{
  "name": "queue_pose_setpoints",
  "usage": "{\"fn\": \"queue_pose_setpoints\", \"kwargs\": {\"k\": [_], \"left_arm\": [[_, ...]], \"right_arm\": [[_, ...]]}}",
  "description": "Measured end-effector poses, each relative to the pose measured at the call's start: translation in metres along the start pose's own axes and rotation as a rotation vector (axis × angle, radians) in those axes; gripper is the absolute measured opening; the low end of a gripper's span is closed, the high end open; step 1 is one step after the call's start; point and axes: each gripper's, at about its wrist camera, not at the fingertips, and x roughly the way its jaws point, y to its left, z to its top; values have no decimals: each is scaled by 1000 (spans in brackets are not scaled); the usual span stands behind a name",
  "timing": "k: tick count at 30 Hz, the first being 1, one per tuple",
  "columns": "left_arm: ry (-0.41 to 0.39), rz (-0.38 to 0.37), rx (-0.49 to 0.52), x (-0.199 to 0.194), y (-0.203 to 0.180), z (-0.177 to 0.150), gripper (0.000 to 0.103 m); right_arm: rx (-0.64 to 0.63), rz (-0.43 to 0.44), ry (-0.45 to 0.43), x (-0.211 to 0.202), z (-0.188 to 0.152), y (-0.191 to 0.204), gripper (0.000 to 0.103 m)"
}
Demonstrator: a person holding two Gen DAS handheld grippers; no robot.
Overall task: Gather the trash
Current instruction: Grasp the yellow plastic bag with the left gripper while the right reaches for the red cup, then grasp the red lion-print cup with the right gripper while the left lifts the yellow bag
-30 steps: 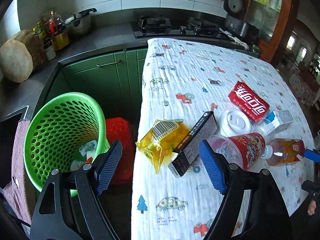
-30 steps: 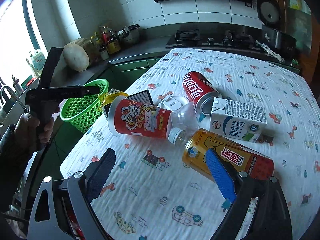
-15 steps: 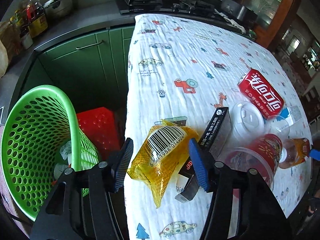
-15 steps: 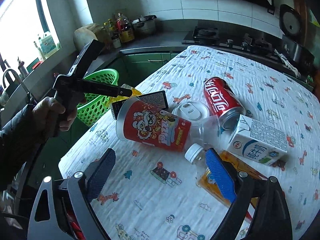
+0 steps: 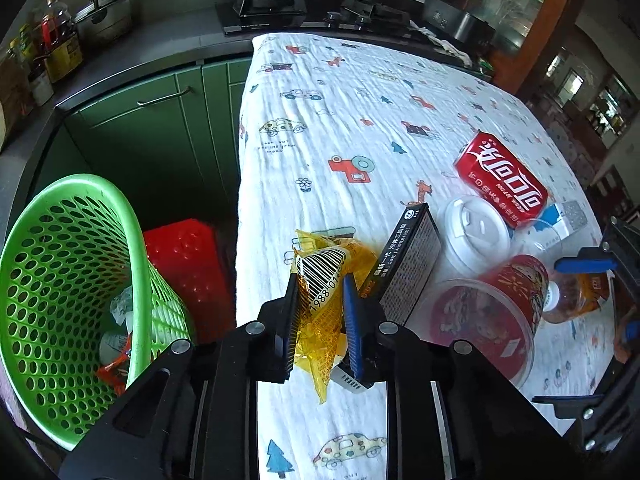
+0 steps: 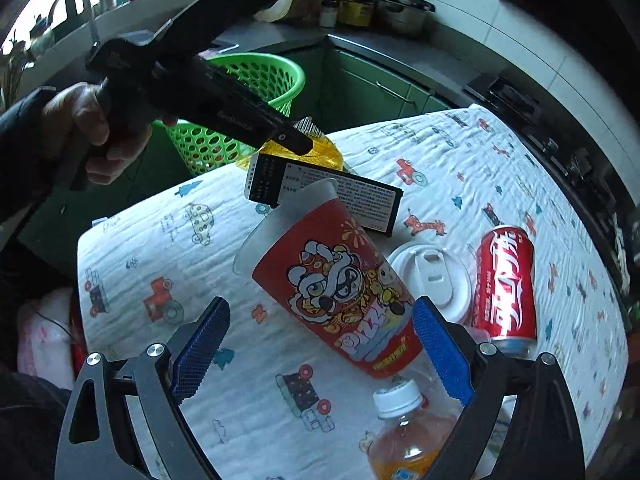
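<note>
My left gripper [image 5: 320, 280] is shut on a yellow plastic wrapper [image 5: 326, 300] at the table's left edge. A black box [image 5: 408, 260] lies against it on the right. The green basket [image 5: 60, 292] with some trash inside stands below to the left. My right gripper [image 6: 320, 320] is open, its fingers either side of the lying red paper cup [image 6: 340, 288]. The cup also shows in the left wrist view [image 5: 500, 304]. A red cola can [image 6: 506, 284], a white lid [image 6: 434, 280] and an orange drink bottle [image 6: 408, 436] lie close by.
A red crate [image 5: 184, 264] stands on the floor between the basket and the table [image 5: 320, 120]. Green cabinets [image 5: 160, 120] and a counter with a stove [image 5: 272, 12] lie behind. A milk carton [image 5: 568, 220] lies beyond the can.
My left gripper moved forward and closed on the yellow wrapper. My right gripper swung left and forward, and the red cup now lies between its open fingers.
</note>
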Motion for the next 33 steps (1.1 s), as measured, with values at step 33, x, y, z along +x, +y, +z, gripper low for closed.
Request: {"fn": "queue_pose_setpoints", "kwargs": {"k": [33], "left_arm": [[-111,-2,-91,-57,28,-6,17]], "right_arm": [[-244,53,90,50,20,15,75]]}}
